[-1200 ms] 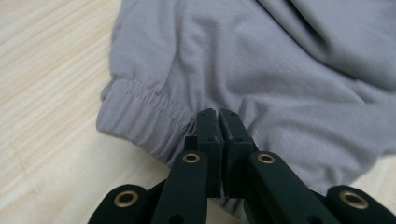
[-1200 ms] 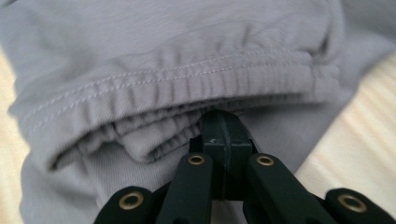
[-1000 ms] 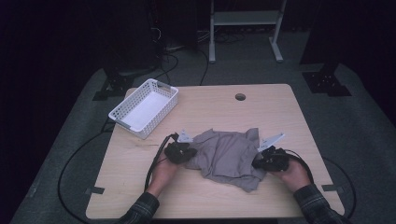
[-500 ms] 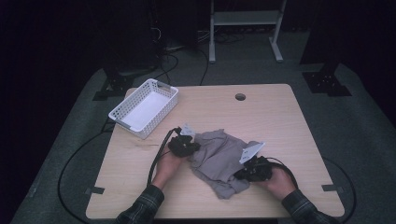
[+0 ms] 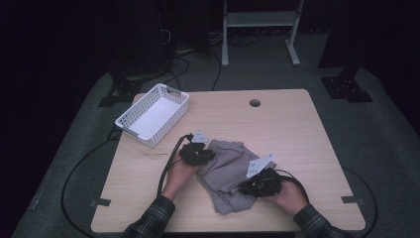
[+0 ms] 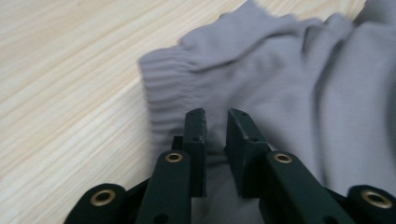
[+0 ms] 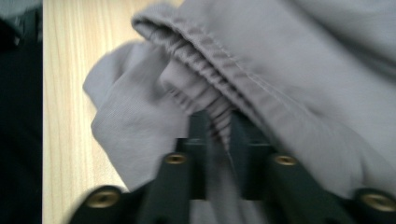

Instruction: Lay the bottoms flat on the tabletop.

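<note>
A grey garment [image 5: 225,171] lies crumpled and partly folded on the wooden table [image 5: 292,134], in front of the person. My left gripper [image 5: 209,155] rests at its upper left edge. In the left gripper view the jaws [image 6: 216,116] have just been opening; a narrow gap shows, with the ribbed cuff [image 6: 163,88] just beyond the tips and the grey cloth [image 6: 289,70] under them, nothing pinched. My right gripper [image 5: 243,188] lies on the garment's lower right part. Its jaws [image 7: 219,122] have just been opening too, and the gathered elastic hem [image 7: 205,70] still runs loosely between them.
A white plastic basket [image 5: 130,124] stands empty at the table's far left corner. A small round hole [image 5: 254,102] sits near the far edge. Black cables [image 5: 168,163] trail from both grippers. The person's sleeves come in from the bottom edge.
The right gripper has moved left and toward the person, carrying the garment's right side over itself, so the cloth is now narrower and bunched. The left gripper has stayed put.
</note>
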